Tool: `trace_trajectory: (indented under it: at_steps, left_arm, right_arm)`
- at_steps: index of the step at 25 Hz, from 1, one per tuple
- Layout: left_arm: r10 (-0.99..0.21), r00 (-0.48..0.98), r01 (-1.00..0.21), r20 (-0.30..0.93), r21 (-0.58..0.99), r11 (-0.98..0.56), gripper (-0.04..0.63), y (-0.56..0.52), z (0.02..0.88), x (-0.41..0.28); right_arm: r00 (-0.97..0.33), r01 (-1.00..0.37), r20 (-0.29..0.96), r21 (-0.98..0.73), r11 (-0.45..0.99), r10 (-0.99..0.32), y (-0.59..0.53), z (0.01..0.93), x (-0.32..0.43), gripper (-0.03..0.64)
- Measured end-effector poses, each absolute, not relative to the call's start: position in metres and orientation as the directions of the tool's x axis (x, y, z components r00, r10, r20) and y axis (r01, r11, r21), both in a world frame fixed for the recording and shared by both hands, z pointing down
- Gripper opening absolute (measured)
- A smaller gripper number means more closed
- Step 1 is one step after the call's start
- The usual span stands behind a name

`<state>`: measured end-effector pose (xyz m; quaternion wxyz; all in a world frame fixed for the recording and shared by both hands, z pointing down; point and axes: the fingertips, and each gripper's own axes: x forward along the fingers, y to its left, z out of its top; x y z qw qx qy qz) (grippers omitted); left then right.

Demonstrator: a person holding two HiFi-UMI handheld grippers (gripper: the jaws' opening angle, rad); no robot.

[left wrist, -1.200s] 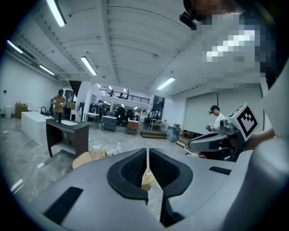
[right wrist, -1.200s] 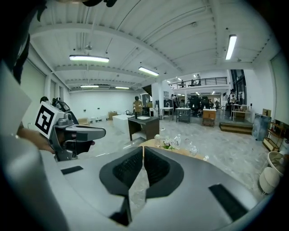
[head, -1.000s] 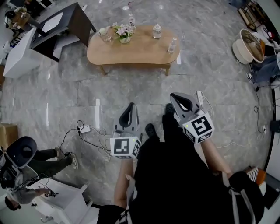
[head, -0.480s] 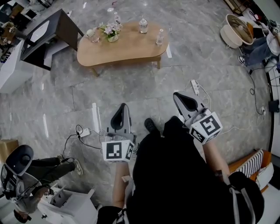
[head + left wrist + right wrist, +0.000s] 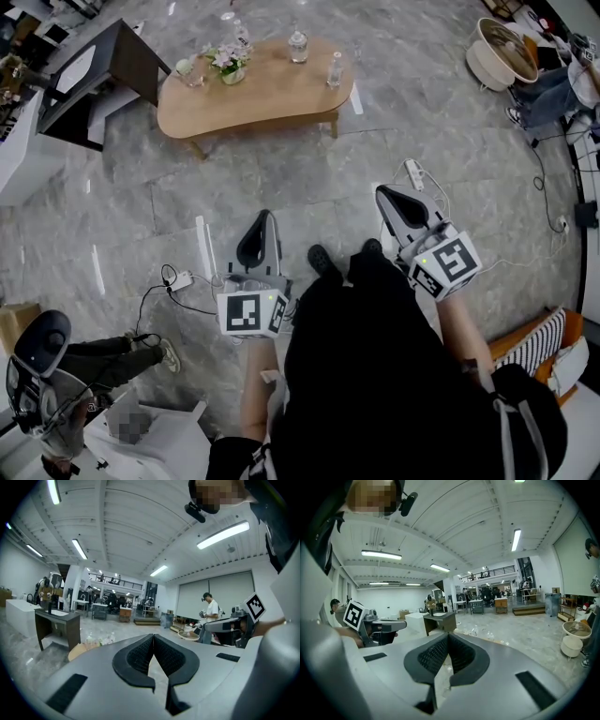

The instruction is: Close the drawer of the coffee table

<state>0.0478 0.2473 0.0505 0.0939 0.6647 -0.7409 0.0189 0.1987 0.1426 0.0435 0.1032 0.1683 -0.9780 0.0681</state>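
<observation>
Head view: the coffee table (image 5: 267,94) stands at the top of the frame on the grey marble floor (image 5: 141,206), well apart from both grippers. Its wooden top is kidney-shaped. It carries a vase of flowers (image 5: 225,60), a glass (image 5: 191,72) and two bottles (image 5: 297,43). The drawer cannot be made out from this angle, so its position cannot be told.

Left gripper (image 5: 264,219): held low in front of the person, jaws pointing toward the table. Its marker cube (image 5: 251,312) faces the camera. In the left gripper view the left gripper (image 5: 153,636) has its two dark pads pressed together at the tips, with nothing between them. The tan edge of the table shows beyond the gripper body, at the left.

Right gripper (image 5: 385,195): held beside the left one, a little further forward, with its marker cube (image 5: 448,265) tilted. In the right gripper view the right gripper (image 5: 448,634) has its pads meeting at the tips and holds nothing.

Surroundings:
- a dark desk (image 5: 103,67) stands to the left of the table
- a white power strip (image 5: 183,277) with a cable lies on the floor left of the left gripper
- a second power strip (image 5: 412,172) lies just beyond the right gripper
- a round white basket (image 5: 500,52) sits at the upper right
- a seated person (image 5: 66,361) is at the lower left
</observation>
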Motion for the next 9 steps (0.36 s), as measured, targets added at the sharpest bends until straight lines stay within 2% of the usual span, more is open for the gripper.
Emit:
trace_trajectory:
  at_steps: [9]
  left_arm:
    - [-0.975, -0.111, -0.986, 0.192, 0.098, 0.132, 0.015, 0.2504, 0.0589, 0.0416]
  right_arm:
    - [-0.924, -0.337, 0.223, -0.088, 0.937, -0.311, 0.1421, 0.0439, 0.1960, 0.012]
